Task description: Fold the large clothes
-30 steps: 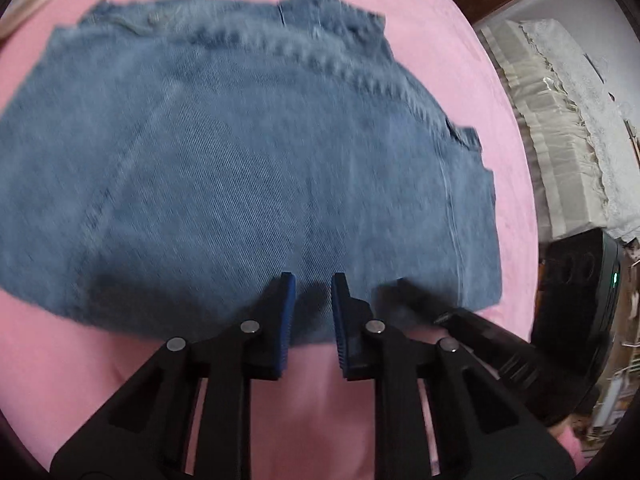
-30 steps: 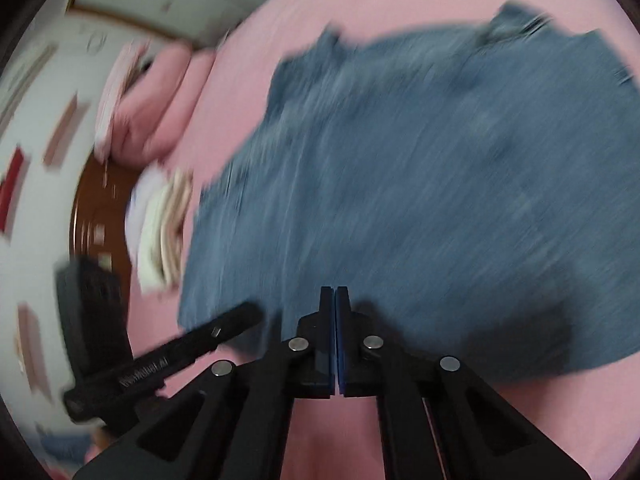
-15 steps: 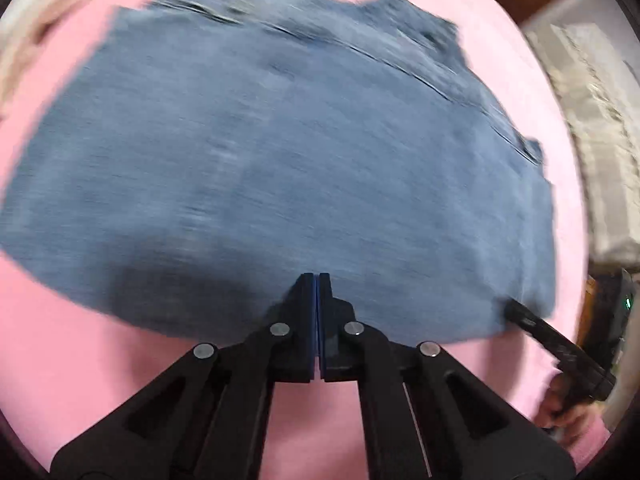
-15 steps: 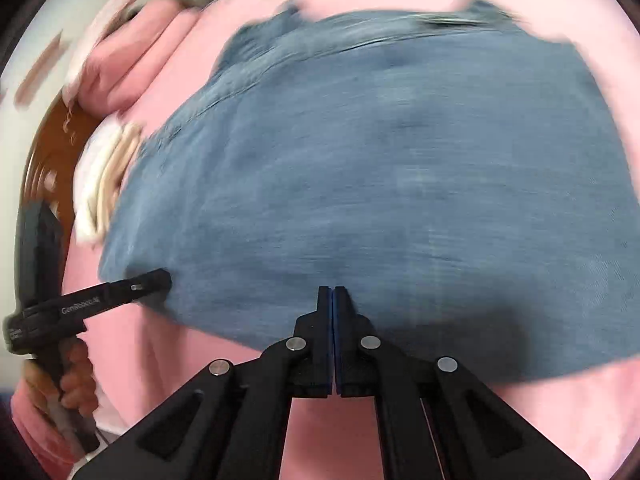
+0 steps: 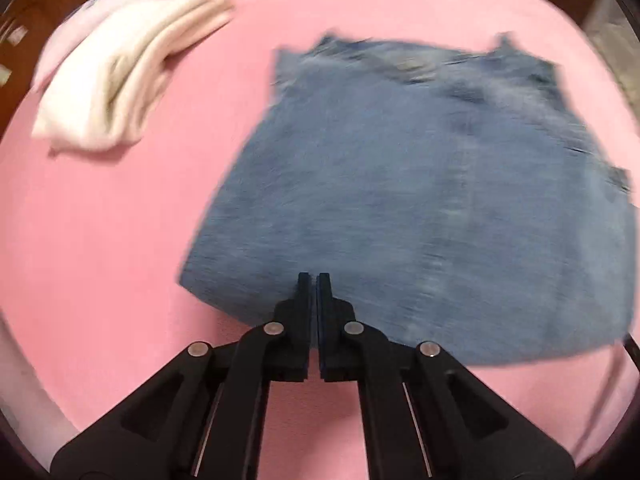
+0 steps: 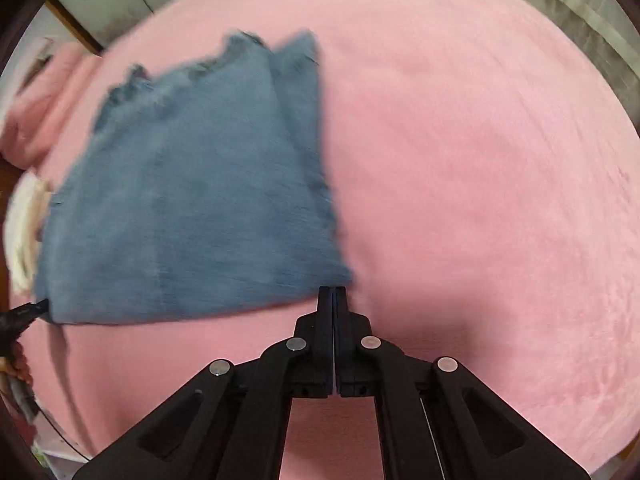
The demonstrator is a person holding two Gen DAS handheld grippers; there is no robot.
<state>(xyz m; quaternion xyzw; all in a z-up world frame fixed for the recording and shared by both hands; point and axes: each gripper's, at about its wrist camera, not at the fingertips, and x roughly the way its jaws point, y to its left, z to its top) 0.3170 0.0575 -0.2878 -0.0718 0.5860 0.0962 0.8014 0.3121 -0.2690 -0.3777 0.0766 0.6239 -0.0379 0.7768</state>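
Note:
A folded blue denim garment point(image 5: 420, 200) lies flat on the pink bedcover point(image 5: 100, 240). My left gripper point(image 5: 314, 280) is shut, its tips over the garment's near edge close to the left corner, with no cloth visibly between the pads. In the right wrist view the same denim garment point(image 6: 192, 200) fills the left half. My right gripper point(image 6: 333, 292) is shut and empty just off the near right corner. The left gripper's tip point(image 6: 28, 310) shows at the garment's near left corner, a hand behind it. Both views are blurred by motion.
A folded cream cloth point(image 5: 132, 76) lies on the bedcover at the far left. A pink pillow point(image 6: 44, 112) sits beyond the denim. The pink bedcover point(image 6: 480, 180) stretches wide to the right of the garment. Dark wooden furniture point(image 5: 24, 20) borders the bed.
The left jaws went from open to shut. Both grippers slid apart along the near edge of the denim, left toward its left corner, right past its right corner. The garment stayed put.

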